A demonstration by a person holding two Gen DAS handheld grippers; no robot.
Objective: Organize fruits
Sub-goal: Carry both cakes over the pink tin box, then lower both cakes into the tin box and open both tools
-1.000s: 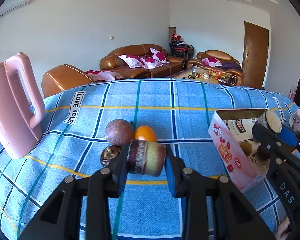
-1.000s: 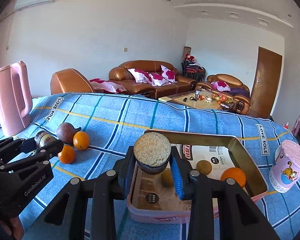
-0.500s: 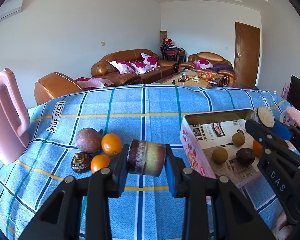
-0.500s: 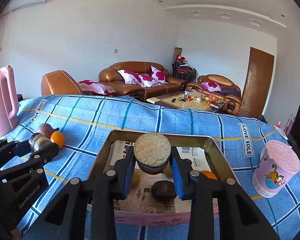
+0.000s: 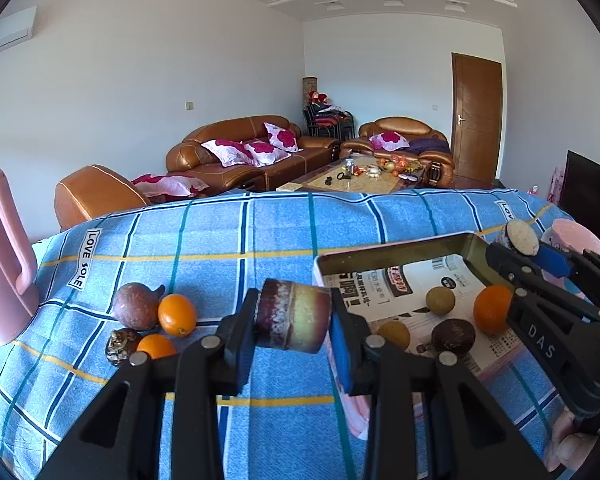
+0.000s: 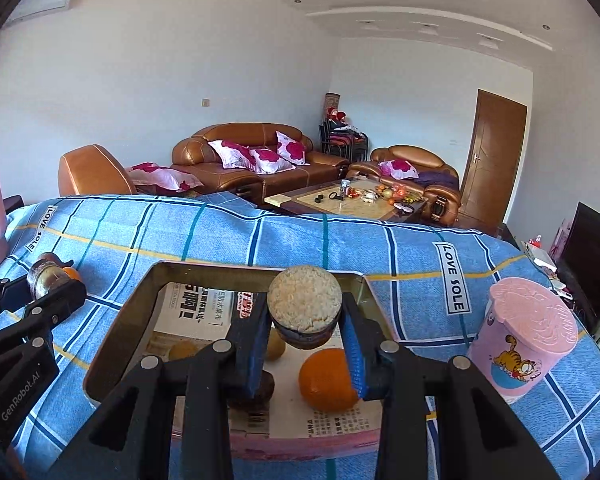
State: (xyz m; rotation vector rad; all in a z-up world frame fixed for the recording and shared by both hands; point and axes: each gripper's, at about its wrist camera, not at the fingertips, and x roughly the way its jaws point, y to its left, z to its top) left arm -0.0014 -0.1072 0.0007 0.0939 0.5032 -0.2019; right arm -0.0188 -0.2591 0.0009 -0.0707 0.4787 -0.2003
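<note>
A living room with brown leather sofas (image 5: 256, 148) is lying behind a surface (image 5: 260, 232) that a blue checked cloth is covering. On it, a pink-walled box (image 6: 116, 344) lined with newspaper is holding an orange (image 6: 326, 380), a dark round fruit (image 5: 453, 332) and two tan round fruits (image 5: 440, 300). A pink jug (image 5: 0, 264) is standing at the left edge and a pink cup (image 6: 528, 332) to the right of the box. Left of the box, a brown fruit (image 5: 135, 306), two small oranges (image 5: 177, 315) and a dark shiny piece (image 5: 122, 342) are sitting close together. The left gripper (image 5: 294, 334) is clamping a maroon-and-yellow cut fruit (image 5: 292, 316) above the cloth, just beside the box. The right gripper (image 6: 305, 336) is clamping a dark fruit with a pale cut face (image 6: 305, 304) over the box.
</note>
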